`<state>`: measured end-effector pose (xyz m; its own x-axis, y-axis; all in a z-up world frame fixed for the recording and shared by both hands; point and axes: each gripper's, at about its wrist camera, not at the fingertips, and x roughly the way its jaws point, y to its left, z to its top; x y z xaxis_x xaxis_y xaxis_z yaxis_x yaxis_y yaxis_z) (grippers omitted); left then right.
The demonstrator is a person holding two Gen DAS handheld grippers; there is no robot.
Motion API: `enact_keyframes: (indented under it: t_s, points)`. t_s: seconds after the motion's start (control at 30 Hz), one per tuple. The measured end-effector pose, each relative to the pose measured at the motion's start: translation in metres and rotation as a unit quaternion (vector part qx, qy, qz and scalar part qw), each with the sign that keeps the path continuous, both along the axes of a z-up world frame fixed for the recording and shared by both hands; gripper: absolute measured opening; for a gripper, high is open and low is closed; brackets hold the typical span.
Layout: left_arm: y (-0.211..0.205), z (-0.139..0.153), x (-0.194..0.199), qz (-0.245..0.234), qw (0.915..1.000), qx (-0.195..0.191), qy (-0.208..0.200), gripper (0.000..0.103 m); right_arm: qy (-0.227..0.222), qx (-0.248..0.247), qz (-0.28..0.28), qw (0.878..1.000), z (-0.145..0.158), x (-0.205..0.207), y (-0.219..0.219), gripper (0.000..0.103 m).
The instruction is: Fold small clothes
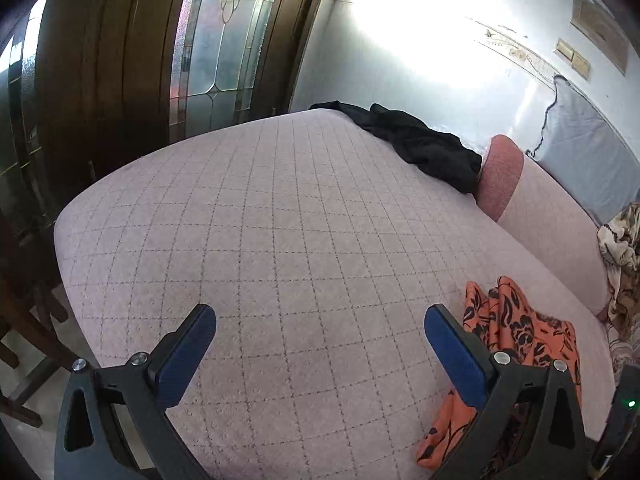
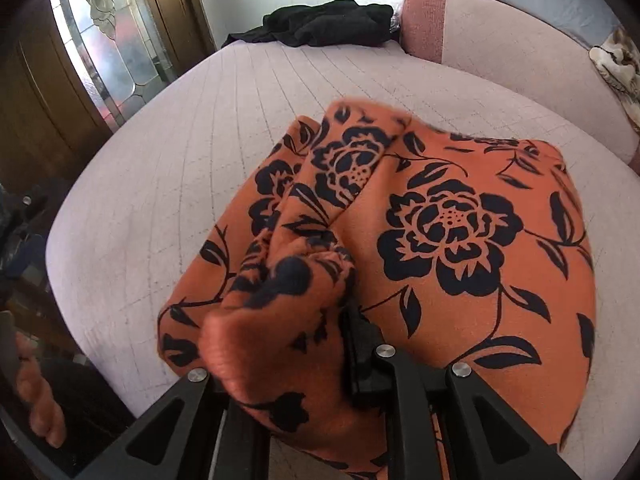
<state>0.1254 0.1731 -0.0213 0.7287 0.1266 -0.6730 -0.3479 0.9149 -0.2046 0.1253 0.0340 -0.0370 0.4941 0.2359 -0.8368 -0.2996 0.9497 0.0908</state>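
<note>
The left tool (image 1: pixel 320 334) was held open above the quilted bed (image 1: pixel 280 220), empty; the right tool (image 2: pixel 308 320) was clamped on the orange floral garment (image 2: pixel 460 220), bunched at the bed's 5 o'clock edge.

A pink quilted bed cover (image 1: pixel 280 216) spans the mattress, bordered by a pink bolster (image 1: pixel 500 176), a grey-blue pillow (image 1: pixel 580 152), a wooden door with leaded glass panels (image 1: pixel 216 40) and a white wall (image 1: pixel 400 40).
</note>
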Motion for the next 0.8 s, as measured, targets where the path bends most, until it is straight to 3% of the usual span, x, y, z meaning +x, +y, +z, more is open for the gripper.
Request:
enact_keyframes:
  t_s: [0.1,0.27,0.33,0.43,0.47,0.5,0.57,0.6,0.7,0.8]
  points:
    - [-0.001,0.001,-0.002,-0.003,0.9999,0.003,-0.009,0.103,-0.01,0.021,-0.004,1.0,0.024,-0.001,-0.007,0.015]
    - [0.001,-0.005,0.002,-0.008,0.9997,-0.023,0.004,0.103,-0.078,0.056,-0.016,0.995,0.079,-0.012,-0.018,0.015]
    - [0.001,-0.006,0.003,-0.008,0.9997,-0.023,0.006,0.103,-0.075,0.062,0.002,0.995,0.072,-0.017,-0.006,0.015]
    - [-0.001,-0.007,0.004,-0.011,0.9997,-0.02,0.01,0.103,0.002,0.013,0.037,0.999,0.012,-0.014,0.02,0.02]
    - [-0.001,-0.007,0.004,-0.013,0.9997,-0.02,0.009,0.103,0.003,0.012,0.037,0.999,0.0,-0.017,0.022,0.021]
    - [-0.002,-0.007,0.003,-0.015,0.9997,-0.019,0.009,0.103,-0.019,0.017,0.037,0.999,0.002,-0.022,0.02,0.024]
    - [-0.003,-0.007,0.003,-0.012,0.9998,-0.017,0.007,0.103,-0.015,0.06,0.047,0.997,0.007,-0.027,0.013,0.062]
    - [-0.003,-0.006,0.003,-0.013,0.9997,-0.021,0.006,0.103,-0.004,0.081,0.058,0.995,0.008,-0.028,0.013,0.088]
    - [-0.008,-0.004,0.002,-0.028,0.999,-0.034,-0.006,0.103,-0.02,0.106,0.07,0.992,0.018,-0.038,0.007,0.089]
    - [-0.025,0.003,-0.002,-0.081,0.9956,-0.042,-0.024,0.103,-0.019,0.161,0.053,0.985,0.028,-0.049,-0.016,0.089]
